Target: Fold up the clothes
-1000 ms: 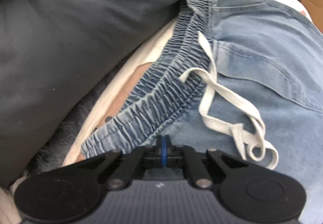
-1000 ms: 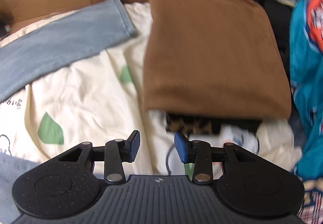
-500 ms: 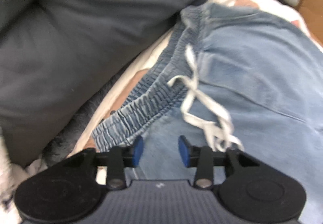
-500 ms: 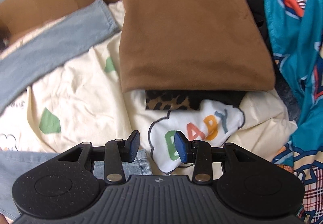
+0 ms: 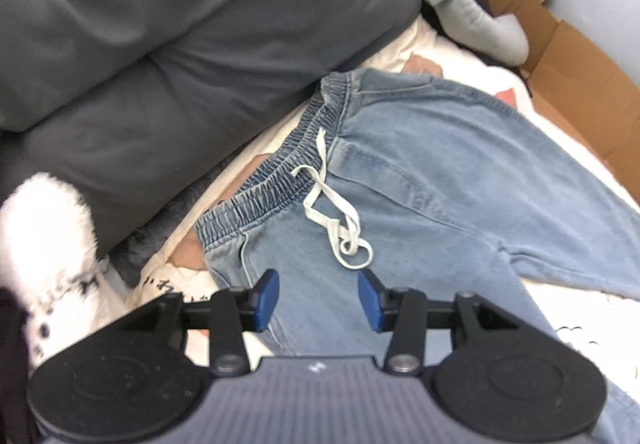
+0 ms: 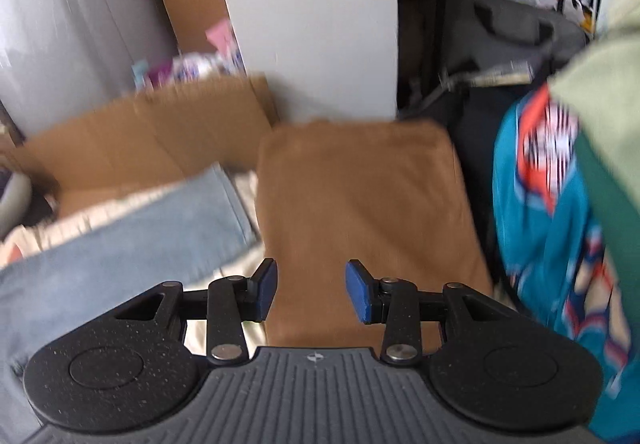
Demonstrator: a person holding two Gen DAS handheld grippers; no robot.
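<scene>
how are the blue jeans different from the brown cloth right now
The jeans are pale blue denim, spread out unfolded with a white drawstring loose at the waistband; the brown cloth is plain and folded into a neat rectangle. Both lie on the cream sheet, and neither is gripped.

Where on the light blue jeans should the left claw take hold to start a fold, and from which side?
A judgement: grip the elastic waistband of the jeans at its near corner. It is a thick, gathered edge lying flat and exposed. Bring the left claw, now open above the denim, in from the cream sheet side, clear of the loose white drawstring.
</scene>
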